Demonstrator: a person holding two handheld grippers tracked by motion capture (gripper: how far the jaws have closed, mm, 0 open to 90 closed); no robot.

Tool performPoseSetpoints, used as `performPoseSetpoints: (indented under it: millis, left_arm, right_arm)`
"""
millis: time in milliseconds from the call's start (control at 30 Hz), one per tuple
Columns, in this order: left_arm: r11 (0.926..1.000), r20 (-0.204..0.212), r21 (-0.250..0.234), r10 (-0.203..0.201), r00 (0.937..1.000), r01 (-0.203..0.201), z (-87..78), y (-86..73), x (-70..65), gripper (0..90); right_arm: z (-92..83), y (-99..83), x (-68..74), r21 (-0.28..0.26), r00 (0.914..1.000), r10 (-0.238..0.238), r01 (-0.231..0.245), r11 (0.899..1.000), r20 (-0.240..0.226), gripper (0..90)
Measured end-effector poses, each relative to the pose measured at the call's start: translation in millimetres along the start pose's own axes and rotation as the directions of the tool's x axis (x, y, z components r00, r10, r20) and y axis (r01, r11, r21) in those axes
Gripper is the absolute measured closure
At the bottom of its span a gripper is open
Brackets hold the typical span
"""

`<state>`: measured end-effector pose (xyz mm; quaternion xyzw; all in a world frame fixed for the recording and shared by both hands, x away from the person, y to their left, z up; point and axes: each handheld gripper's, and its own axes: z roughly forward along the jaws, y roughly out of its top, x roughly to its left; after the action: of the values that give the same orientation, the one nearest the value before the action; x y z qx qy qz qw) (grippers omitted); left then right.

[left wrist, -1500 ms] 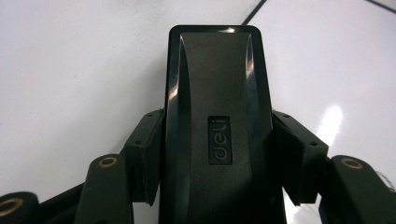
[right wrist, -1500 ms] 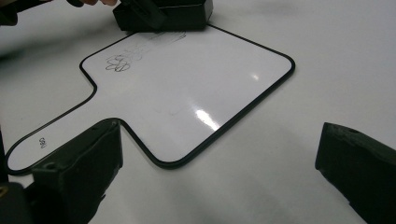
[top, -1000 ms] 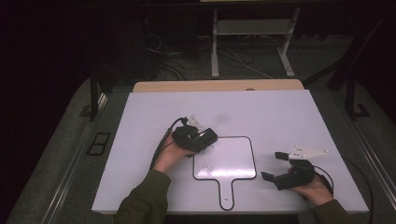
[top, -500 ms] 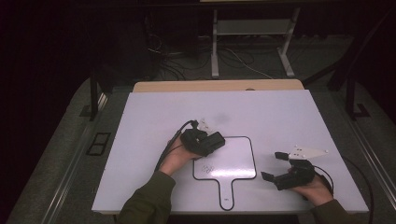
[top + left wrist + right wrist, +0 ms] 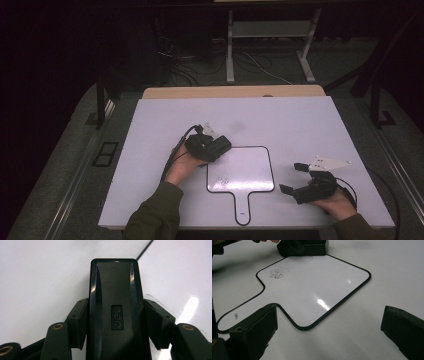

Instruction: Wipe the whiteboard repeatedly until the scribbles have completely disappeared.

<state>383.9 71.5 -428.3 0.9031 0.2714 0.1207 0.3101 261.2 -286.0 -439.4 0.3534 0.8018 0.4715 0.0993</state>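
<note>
A paddle-shaped whiteboard (image 5: 247,167) with a black rim lies flat on the white table (image 5: 300,120), its handle toward the person. A faint scribble (image 5: 222,181) marks its lower left; the right gripper view shows the scribble (image 5: 275,273) on the whiteboard (image 5: 312,287) too. My left gripper (image 5: 220,146) is at the board's upper left corner, shut on a black eraser (image 5: 116,302) whose sides both pads squeeze. That eraser (image 5: 312,247) rests on the board's rim. My right gripper (image 5: 292,178) sits low over the table just right of the board, open, with nothing between its fingers (image 5: 257,327).
A wooden strip (image 5: 235,92) borders the table's far edge. Beyond it stand metal stand legs (image 5: 230,50) and loose floor cables (image 5: 260,67). The left gripper's cable (image 5: 172,155) trails over the table beside the hand.
The left gripper with the eraser has shifted slightly back and forth at the board's upper left corner. The right gripper has kept still.
</note>
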Motion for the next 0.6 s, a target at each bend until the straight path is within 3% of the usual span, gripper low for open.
performPoseSetpoints:
  millis: [133, 400, 467, 533, 600]
  left_arm:
    - [1.0, 0.026, 0.006, 0.006, 0.9997, -0.006, 0.0, 0.9, -5.9, 39.7]
    - [1.0, -0.016, 0.004, 0.0, 0.9999, 0.0, -2.1, -1.5, 2.3, 39.7]
    - [0.9996, -0.017, -0.003, -0.027, 0.9995, 0.026, -2.4, -3.2, 4.0, 39.7]
    - [0.9999, -0.017, 0.001, -0.014, 0.9998, 0.014, -2.9, -3.3, 5.7, 39.7]
    - [0.9996, -0.014, -0.002, -0.027, 0.9995, 0.027, -2.5, -3.1, 4.1, 39.7]
  right_arm:
    - [-0.4, 0.1, 0.0, -0.001, 1.0, -0.001, 0.001, 1.0, -0.002, 0.0]
    - [-0.9, 0.1, 0.2, -0.002, 1.0, 0.002, -0.002, 1.0, -0.001, 0.0]
    - [-1.0, 0.1, 0.2, -0.002, 1.0, 0.003, -0.003, 1.0, -0.001, 0.0]
    - [-1.1, 0.0, 0.5, -0.003, 1.0, 0.002, -0.002, 1.0, -0.002, 0.0]
    - [-0.8, -0.1, 0.0, 0.0, 1.0, -0.001, 0.001, 1.0, -0.003, 0.0]
